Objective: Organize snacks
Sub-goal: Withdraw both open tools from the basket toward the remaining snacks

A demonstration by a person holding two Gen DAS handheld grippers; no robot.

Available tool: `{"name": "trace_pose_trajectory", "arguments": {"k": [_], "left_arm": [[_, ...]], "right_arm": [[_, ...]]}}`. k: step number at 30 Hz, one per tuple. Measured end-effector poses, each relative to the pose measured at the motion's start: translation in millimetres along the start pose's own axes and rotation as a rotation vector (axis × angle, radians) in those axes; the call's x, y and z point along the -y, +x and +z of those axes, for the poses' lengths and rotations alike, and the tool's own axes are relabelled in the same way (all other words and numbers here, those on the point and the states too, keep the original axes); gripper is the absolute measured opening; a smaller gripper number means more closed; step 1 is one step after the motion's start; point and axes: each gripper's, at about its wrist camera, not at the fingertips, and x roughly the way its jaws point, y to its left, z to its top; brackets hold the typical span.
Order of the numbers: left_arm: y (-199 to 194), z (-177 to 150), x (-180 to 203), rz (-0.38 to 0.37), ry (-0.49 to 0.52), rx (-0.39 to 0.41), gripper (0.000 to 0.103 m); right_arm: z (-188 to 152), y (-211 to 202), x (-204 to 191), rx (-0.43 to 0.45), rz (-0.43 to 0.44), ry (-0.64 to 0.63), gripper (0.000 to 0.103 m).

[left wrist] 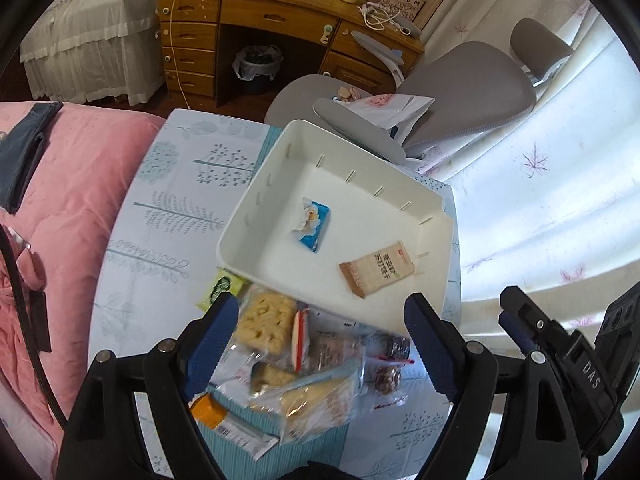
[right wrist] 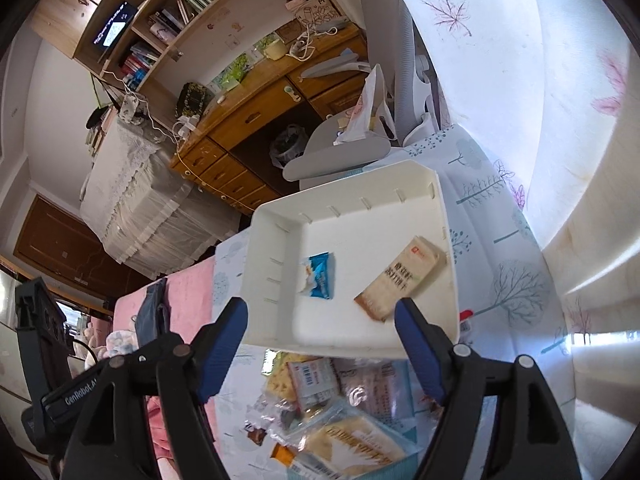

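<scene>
Nearest the cameras, the left gripper and the right gripper both hang with their ribbed blue pads spread wide, holding nothing, above a loose pile of snacks heaped on a pale tablecloth printed with teal trees. The pile is mostly crinkly clear and glossy wrappers: a bumpy yellow cracker pack, a flat pack with a red and white edge, a dark nut-like bar and an orange-ended wrapper, with a small green packet lying just beside the heap. Just beyond the pile sits a white plastic tray, rectangular with rounded corners, smooth walls and short slots along its inner sides. Two snacks lie flat on its floor, apart from each other: a small blue and white wrapped sweet and a longer beige biscuit packet with dark printed lettering. A pink quilted bedspread lies beside the cloth. Farther off stand a grey mesh office chair and a glossy wooden desk with drawers.
</scene>
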Motion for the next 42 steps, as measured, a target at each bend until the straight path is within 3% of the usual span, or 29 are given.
{"name": "trace_pose_trajectory", "arguments": {"k": [8, 19, 31, 38, 42], "left_arm": [[-39, -41, -36, -0.017, -0.011, 0.013, 0.084], [-67, -103, -97, -0.022, -0.036, -0.006, 0.084], [-50, -166, -138, -0.025, -0.1, -0.085, 0.084], [-28, -190, -149, 0.023, -0.187, -0.132, 0.084], [-10, -202, -148, 0.063, -0.253, -0.155, 0.084]], "right_arm": [[-37, -28, -29, 0.032, -0.001, -0.018, 0.077], [-114, -40, -55, 0.018, -0.03, -0.037, 0.077], [-178, -34, -53, -0.018, -0.084, -0.099, 0.077], [-191, -18, -44, -0.071, -0.085, -0.19, 0.077], [-191, -1, -31, -0.144, -0.109, -0.247, 0.077]]}}
